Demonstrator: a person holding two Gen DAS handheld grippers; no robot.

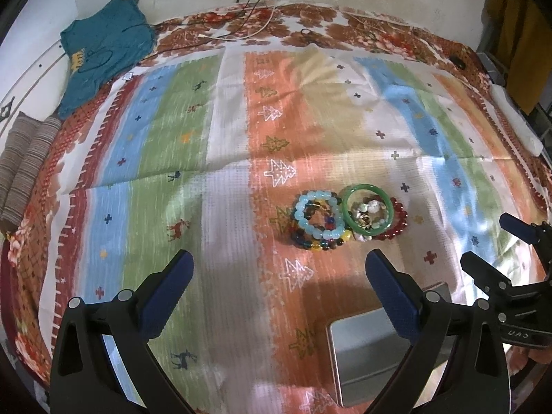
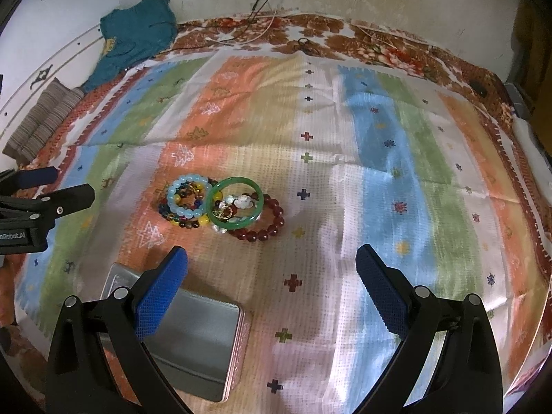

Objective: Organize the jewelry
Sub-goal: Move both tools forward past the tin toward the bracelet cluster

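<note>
We've got both tools hovering over the striped cloth [image 1: 227, 158], each spread wide with nothing between the blue pads. The left tool [image 1: 279, 276] looks down at the jewelry pile just ahead of it, slightly right of centre. The right tool [image 2: 270, 269] sees the same pile ahead and to its left.

The pile: a light blue bead bracelet [image 1: 319, 215] lying on a multicoloured bead bracelet [image 1: 321, 239], touching a green bangle [image 1: 369, 212] with small white and gold pieces inside its ring, and a dark red bead bracelet [image 2: 264, 222] poking out from under the bangle.

The right view shows the open metal tin [image 2: 193, 341] properly, pinkish outer wall included, near the pile on the close side. In the left view we only get its grey inside [image 1: 365, 348], partly behind a finger. The left view also catches a white object [image 1: 514, 120] at the far right edge of the bed, and both show the teal garment [image 2: 138, 31] in the back corner.
</note>
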